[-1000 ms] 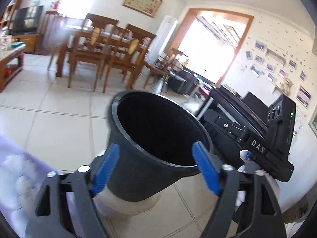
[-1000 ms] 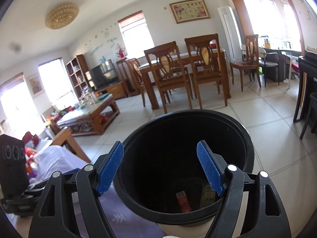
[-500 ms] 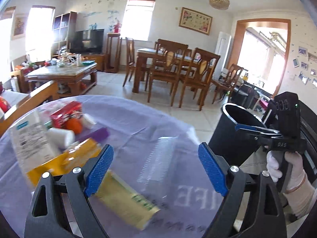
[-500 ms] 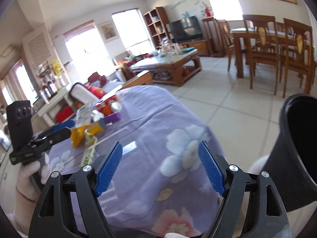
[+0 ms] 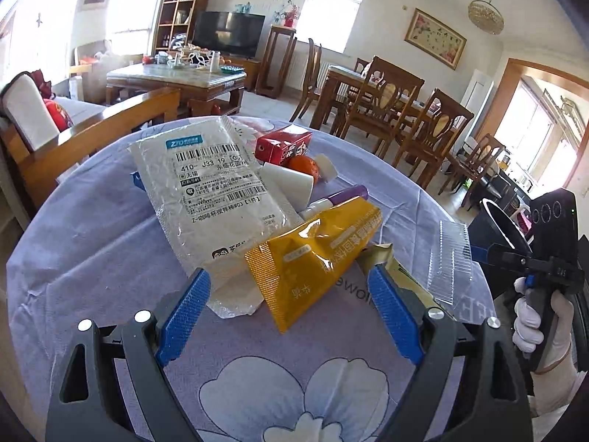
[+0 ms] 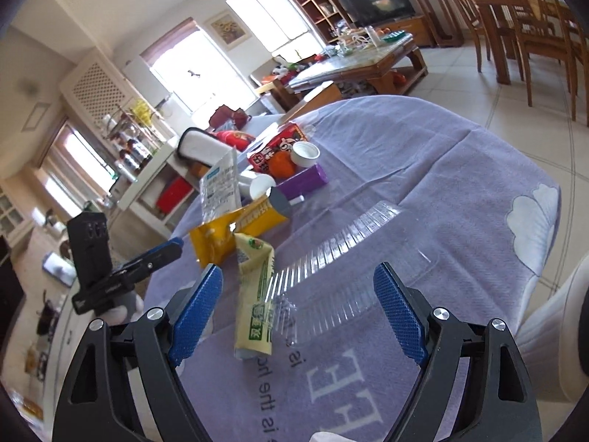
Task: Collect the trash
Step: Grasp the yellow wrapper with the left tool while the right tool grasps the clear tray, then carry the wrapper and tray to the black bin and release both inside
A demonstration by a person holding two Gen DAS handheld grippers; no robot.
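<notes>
Trash lies in a heap on a table under a purple flowered cloth (image 5: 110,258). It includes a white courier bag (image 5: 210,191), a yellow pouch (image 5: 313,258), a red carton (image 5: 283,145), an orange (image 5: 303,165) and a purple tube (image 5: 346,195). My left gripper (image 5: 289,276) is open and hovers just short of the yellow pouch, touching nothing. My right gripper (image 6: 298,269) is open above a clear ribbed plastic tray (image 6: 353,258), beside a pale yellow-green wrapper (image 6: 256,294). The black bin (image 5: 500,221) stands past the table's right edge.
A gloved hand (image 5: 533,324) holds the right gripper (image 5: 489,252) next to the bin. Behind the table are a wooden sofa arm (image 5: 110,129), a coffee table (image 5: 173,77) and dining chairs (image 5: 386,110). The tiled floor (image 6: 515,73) lies to the right.
Both grippers swung away from the black bin, which filled both views, over to the table with the trash. The bin now shows only at the right edge of the left wrist view.
</notes>
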